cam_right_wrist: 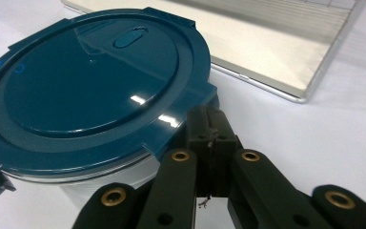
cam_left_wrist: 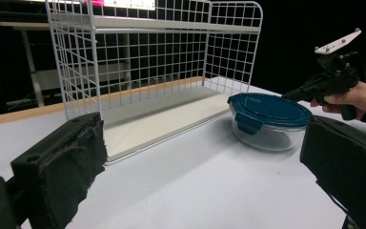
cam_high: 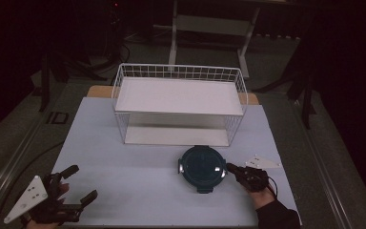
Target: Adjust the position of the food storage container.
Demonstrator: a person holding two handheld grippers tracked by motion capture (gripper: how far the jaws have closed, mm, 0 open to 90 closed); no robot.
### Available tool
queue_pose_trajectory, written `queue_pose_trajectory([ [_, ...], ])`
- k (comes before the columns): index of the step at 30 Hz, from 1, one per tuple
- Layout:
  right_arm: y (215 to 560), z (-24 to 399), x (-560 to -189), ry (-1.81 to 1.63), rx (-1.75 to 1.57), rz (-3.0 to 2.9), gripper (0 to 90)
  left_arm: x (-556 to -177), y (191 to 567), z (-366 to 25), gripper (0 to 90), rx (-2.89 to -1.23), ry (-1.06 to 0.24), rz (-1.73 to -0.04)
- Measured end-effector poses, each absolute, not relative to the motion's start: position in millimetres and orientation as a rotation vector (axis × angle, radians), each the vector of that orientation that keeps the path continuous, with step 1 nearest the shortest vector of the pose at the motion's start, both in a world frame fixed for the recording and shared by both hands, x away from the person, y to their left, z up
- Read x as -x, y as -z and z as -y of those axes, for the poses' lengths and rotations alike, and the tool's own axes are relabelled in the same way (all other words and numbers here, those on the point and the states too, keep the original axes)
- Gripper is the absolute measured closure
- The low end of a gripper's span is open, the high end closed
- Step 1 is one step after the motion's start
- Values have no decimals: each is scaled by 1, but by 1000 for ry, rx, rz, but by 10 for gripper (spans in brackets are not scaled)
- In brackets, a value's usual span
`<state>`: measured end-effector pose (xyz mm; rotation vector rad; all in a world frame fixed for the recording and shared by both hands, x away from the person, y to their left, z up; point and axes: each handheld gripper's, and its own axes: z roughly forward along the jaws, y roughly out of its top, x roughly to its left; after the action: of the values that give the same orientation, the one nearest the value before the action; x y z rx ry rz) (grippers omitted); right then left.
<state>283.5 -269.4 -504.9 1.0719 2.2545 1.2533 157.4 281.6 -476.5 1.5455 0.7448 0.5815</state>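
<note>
Near the lower middle of the high view, a round glass container with a dark teal clip-on lid (cam_high: 202,168) sits on the pale blue table top (cam_high: 138,181), just in front of the white wire shelf rack (cam_high: 178,102) that fills the centre of the frame. The rack has a solid white upper shelf with a mesh rail around it and a lower tray resting on the table.

At the lower right of the high view, the right gripper (cam_high: 232,168) is held in a hand with a dark sleeve, and its tip points left at the container's right edge. In the right gripper view its two black jaws are pressed together with nothing between them, and their tip (cam_right_wrist: 212,125) lies at the lid's rim (cam_right_wrist: 95,90), by one of the lid's side tabs; whether it actually touches the rim I cannot tell. A corner of the rack's lower tray (cam_right_wrist: 286,52) shows at the upper right of that view.

At the lower left of the high view, the left gripper (cam_high: 83,183) rests near the table's front edge with its jaws spread wide and nothing between them, well apart from the container. Its own view looks across the table between the two padded jaws: the rack (cam_left_wrist: 152,62) stands at the upper left, the container (cam_left_wrist: 269,119) at the right of centre, and the right gripper (cam_left_wrist: 331,81) reaches it from the far right.
</note>
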Motion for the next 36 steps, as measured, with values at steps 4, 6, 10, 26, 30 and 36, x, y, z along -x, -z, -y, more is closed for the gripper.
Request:
queue_pose_trajectory([
  [4, 505, 262, -284, -1260, -1058, -2276, 900, -158, 477, -282, 15, -1538, -573, -744],
  [6, 505, 259, -286, -1272, -1057, -2281, 900, -158, 477, -282, 15, -1533, -576, -745],
  [10, 505, 252, -287, -1287, -1044, -2295, 900, -158, 477, -283, 15, -1532, -577, -747],
  [26, 506, 221, -286, -1327, -970, -2364, 900, -158, 477, -282, 15, -1542, -581, -747],
  [30, 506, 214, -287, -1324, -945, -2370, 900, -158, 477, -282, 15, -1544, -580, -745],
  [36, 504, 204, -284, -1329, -900, -2393, 900, -158, 477, -282, 15, -1545, -579, -744],
])
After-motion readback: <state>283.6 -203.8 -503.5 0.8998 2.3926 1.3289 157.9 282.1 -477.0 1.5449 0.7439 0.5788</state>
